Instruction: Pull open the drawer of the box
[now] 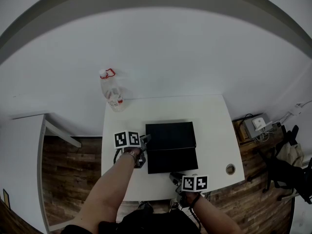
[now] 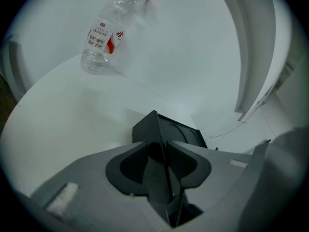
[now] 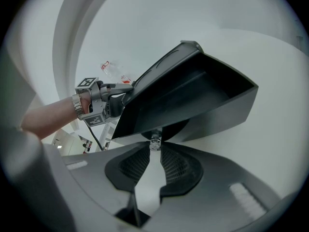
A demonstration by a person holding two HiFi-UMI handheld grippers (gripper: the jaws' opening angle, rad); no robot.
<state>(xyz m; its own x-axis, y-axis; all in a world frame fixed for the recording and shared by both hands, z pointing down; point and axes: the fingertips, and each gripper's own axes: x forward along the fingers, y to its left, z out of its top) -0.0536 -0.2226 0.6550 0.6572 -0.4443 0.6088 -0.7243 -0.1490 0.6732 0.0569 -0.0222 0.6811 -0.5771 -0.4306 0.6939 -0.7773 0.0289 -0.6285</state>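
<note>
Right tool point(image 3: 154, 148) pinched on the drawer's small knob point(image 3: 155, 141), drawer point(image 3: 193, 95) partly out toward the near counter point(image 1: 214, 130) edge; left tool point(image 2: 164, 153) clamps the box point(image 2: 183, 134) at its left side; next probably a straight nearward pull, box braced.

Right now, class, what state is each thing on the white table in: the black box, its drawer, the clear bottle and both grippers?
black plastic box: resting flat, gripped at its left corner
black drawer: pulled partway out, looks empty
small knob: pinched between jaws
clear plastic bottle: upright, untouched
left gripper: shut on the box's corner
right gripper: shut on the drawer's knob
</note>
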